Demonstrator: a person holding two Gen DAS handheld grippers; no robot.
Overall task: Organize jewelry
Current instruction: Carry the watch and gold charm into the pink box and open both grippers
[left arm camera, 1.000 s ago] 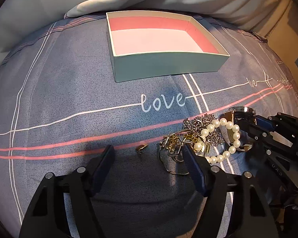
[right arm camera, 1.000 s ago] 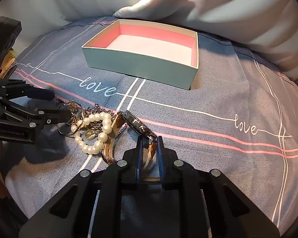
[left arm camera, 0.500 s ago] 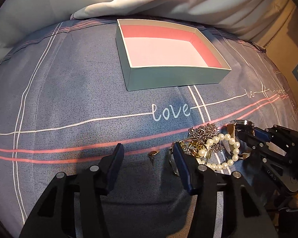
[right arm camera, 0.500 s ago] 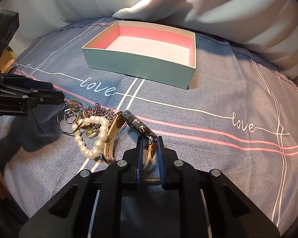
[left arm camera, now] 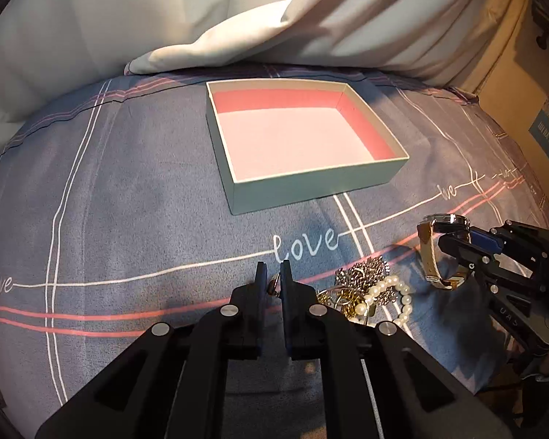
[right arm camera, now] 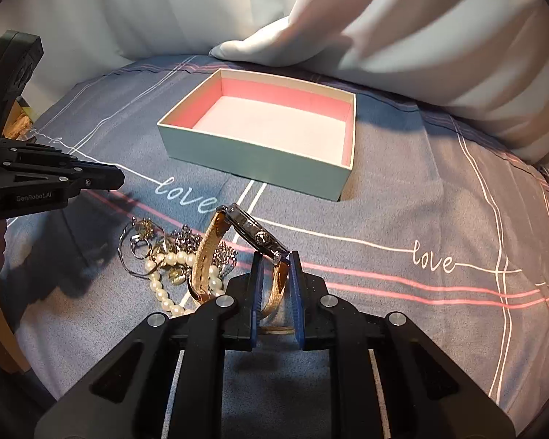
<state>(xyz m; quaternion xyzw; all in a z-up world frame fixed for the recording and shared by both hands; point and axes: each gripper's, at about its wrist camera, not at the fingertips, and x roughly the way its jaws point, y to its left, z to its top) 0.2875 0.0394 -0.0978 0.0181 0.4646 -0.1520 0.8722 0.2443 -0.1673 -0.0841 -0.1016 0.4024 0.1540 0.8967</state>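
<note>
Pink-lined box (left arm camera: 303,146) is seen empty on the bedspread (left arm camera: 128,201) in the left wrist view; a tiny gold earring (left arm camera: 273,285) is pinched in the left gripper (left arm camera: 272,278).

Right wrist view: the watch (right arm camera: 252,234) is clamped by its tan strap in the right gripper (right arm camera: 274,267), just beside the pearl-and-chain pile (right arm camera: 172,259); same box (right arm camera: 263,157), nothing inside.

Two black handheld grippers
The left gripper (left arm camera: 273,284) and right gripper (right arm camera: 275,270) are showing angular black linkages, silver round screws, blue-edged jaws, and white "GenRobot.AI" lettering on the left one's side.
</note>
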